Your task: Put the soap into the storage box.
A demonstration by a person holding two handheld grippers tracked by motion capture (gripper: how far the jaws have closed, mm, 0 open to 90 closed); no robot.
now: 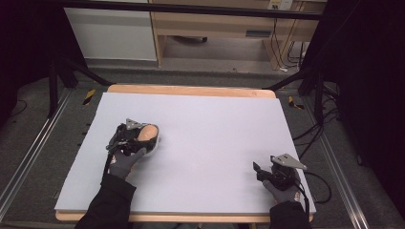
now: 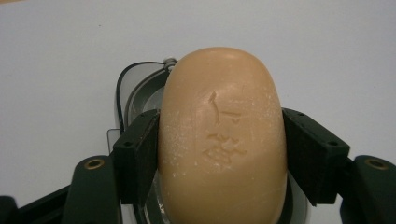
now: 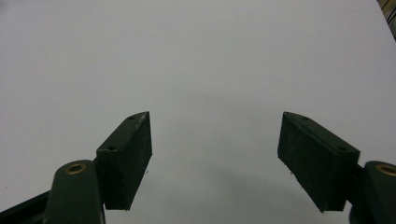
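A tan oval bar of soap (image 2: 223, 140) with stamped characters sits between the jaws of my left gripper (image 2: 219, 154), which is shut on its two long sides. Beneath the soap lies a clear grey soap dish (image 2: 135, 88), mostly hidden. In the high view the soap (image 1: 149, 132) and left gripper (image 1: 138, 136) are at the table's left middle. My right gripper (image 1: 260, 171) rests near the front right of the table, and the right gripper (image 3: 215, 154) stands open over bare white surface with nothing between its jaws.
The white tabletop (image 1: 205, 124) has a wooden rim. Black frame legs and cables (image 1: 315, 129) stand on the floor to the right, a wooden bench (image 1: 215, 28) behind.
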